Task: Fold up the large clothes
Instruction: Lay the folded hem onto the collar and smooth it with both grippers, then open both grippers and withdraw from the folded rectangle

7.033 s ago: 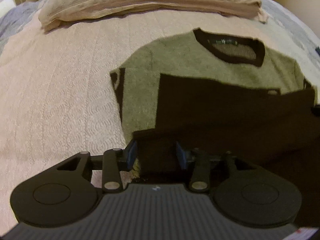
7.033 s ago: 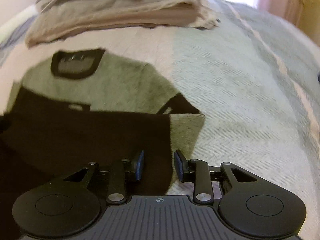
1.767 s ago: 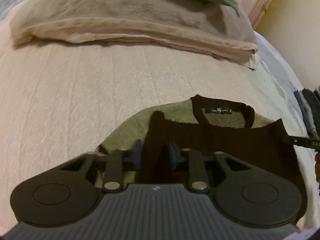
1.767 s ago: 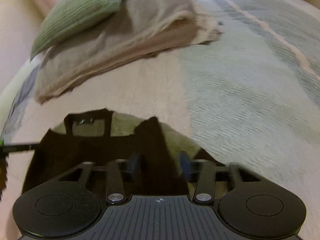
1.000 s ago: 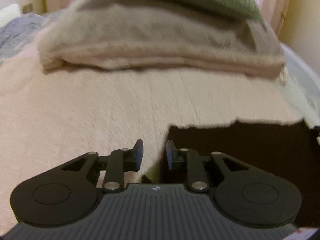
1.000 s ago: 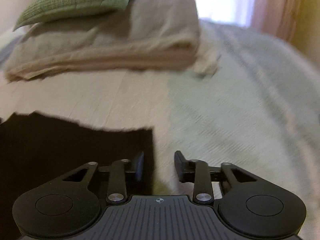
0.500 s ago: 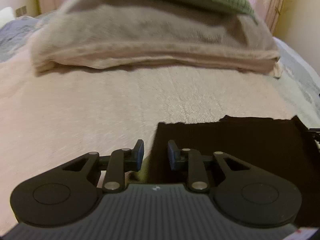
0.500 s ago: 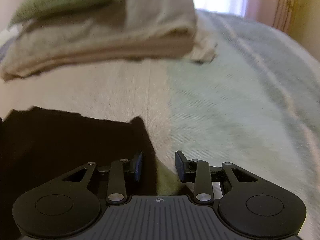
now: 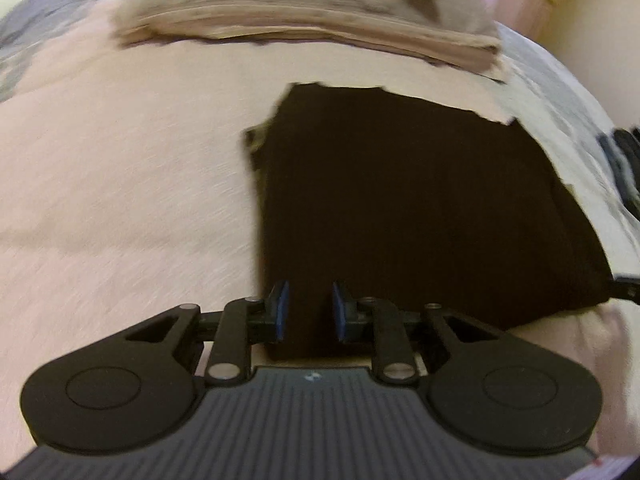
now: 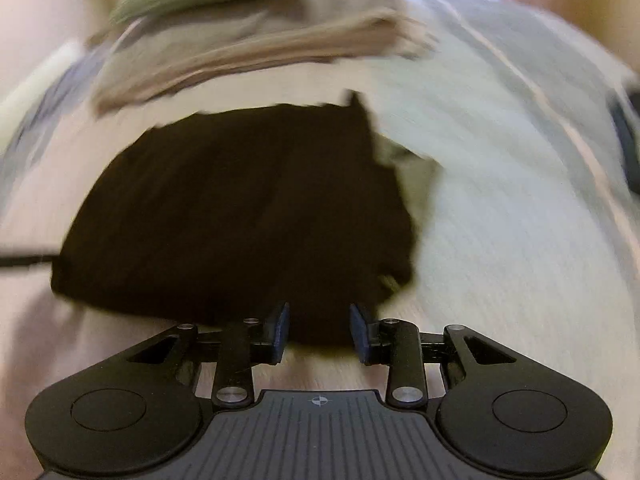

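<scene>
Left wrist view, sweater (image 9: 420, 200) now folded dark, farther off

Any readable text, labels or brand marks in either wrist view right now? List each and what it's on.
No readable text in either view.
Left gripper housing: a small pale mark, too small to read.
Right gripper housing: a small crosshair symbol, no letters.
Folded dark sweater: no label showing.
Bottom right corner of the left wrist view: a white and red sticker edge, cut off, unreadable.
</scene>
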A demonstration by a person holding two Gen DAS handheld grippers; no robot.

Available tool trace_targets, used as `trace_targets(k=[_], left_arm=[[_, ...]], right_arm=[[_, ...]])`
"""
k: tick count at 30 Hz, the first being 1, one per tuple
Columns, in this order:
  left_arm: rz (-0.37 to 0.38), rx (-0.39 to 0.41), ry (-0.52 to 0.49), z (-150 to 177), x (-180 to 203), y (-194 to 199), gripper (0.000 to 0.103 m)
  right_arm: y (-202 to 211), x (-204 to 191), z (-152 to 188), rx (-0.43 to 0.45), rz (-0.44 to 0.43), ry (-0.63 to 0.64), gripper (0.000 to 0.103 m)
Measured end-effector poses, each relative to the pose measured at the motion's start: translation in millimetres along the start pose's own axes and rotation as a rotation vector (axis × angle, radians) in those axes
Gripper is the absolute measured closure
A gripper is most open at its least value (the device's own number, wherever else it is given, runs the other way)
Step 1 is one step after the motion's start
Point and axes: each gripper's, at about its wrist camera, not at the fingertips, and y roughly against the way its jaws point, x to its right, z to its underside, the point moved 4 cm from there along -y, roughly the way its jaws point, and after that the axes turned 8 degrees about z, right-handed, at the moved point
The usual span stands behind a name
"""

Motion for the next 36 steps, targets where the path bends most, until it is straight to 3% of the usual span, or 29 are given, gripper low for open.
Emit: trace_targets(k=[2, 4, 9, 11, 12, 13, 17, 20, 24, 26, 27, 28, 29, 32, 34, 36], left_arm=[[-0.015, -0.017, 0.049, 6, -9, 7, 0.081], [-0.018, -0.024, 0.094, 12, -18, 11, 0.070], [0.090, -0.032, 0.240, 23, -31, 0, 0.055], [0.122, -0.039, 0.292, 28, -35, -10, 0.067], [0.141, -0.042, 0.309, 29, -37, -15, 0.089], [0.128, -0.043, 0.310, 30, -39, -18, 0.095], [0.125, 0.004, 0.222, 25, -43, -7, 0.098], [0.104, -0.032, 0.176, 29, -54, -11, 0.097], [0.062, -0.102, 0.034, 32, -40, -32, 0.094], [0.038, -0.108, 0.010, 30, -36, -30, 0.085], [0.030, -0.108, 0.011, 29, -35, -25, 0.079], [0.010, -0.098, 0.010, 27, -34, -17, 0.080], [-0.011, -0.087, 0.005, 24, -33, -10, 0.081], [-0.051, -0.025, -0.002, 13, -30, 20, 0.081], [-0.062, 0.027, -0.026, 0, -21, 33, 0.081], [-0.041, 0.046, -0.075, -10, -6, 28, 0.081]], right_arm=[[-2, 12, 4, -0.031, -0.002, -0.060, 0.068], [-7, 18, 3, -0.021, -0.029, -0.116, 0.068], [-19, 14, -3, 0.037, -0.061, -0.131, 0.068], [-20, 12, -5, 0.051, -0.063, -0.111, 0.078], [-21, 13, -7, 0.047, -0.056, -0.089, 0.100], [-20, 15, -10, 0.044, -0.046, -0.072, 0.100], [-11, 28, -13, 0.055, 0.004, -0.010, 0.101], [-32, 31, -1, -0.012, 0.040, 0.034, 0.101], [-41, 14, 3, -0.019, 0.083, 0.137, 0.100], [-34, 11, -2, -0.050, 0.100, 0.134, 0.094], [-29, 9, -4, -0.058, 0.121, 0.137, 0.083], [-23, 6, -6, -0.050, 0.150, 0.144, 0.072], [-14, 3, -10, -0.027, 0.166, 0.155, 0.069], [10, -10, -23, 0.077, 0.151, 0.150, 0.067], [15, -24, -28, 0.138, 0.076, 0.145, 0.068], [3, -41, -29, 0.138, 0.023, 0.187, 0.068]])
